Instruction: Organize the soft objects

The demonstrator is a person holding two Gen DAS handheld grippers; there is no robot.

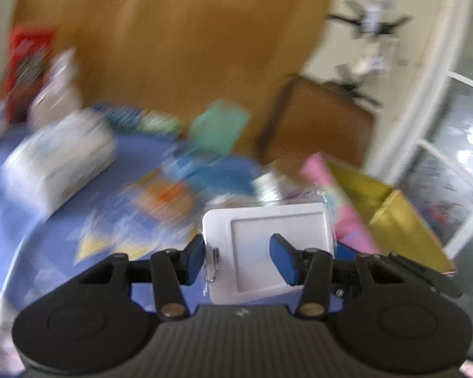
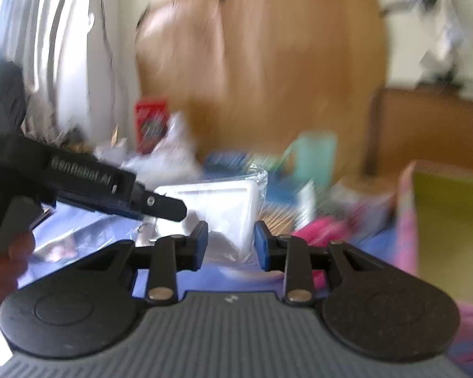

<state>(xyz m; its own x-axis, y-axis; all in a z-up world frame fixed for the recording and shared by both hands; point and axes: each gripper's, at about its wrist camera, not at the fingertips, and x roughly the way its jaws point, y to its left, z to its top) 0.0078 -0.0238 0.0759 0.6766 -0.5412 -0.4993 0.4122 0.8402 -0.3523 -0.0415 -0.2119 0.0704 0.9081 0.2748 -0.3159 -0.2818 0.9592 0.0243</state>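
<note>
A flat white pack in clear plastic wrap sits between the blue pads of my left gripper, whose jaws stand apart around it. The same white pack shows in the right wrist view, held up above the blue cloth. The left gripper reaches in from the left there and touches the pack. My right gripper has its jaws apart around the pack's lower plastic edge. Both views are blurred, so contact is unclear.
A blue patterned tablecloth carries a white box, a teal pack, blue packets and a red box. A pink and gold bag stands at the right. A wooden board is behind.
</note>
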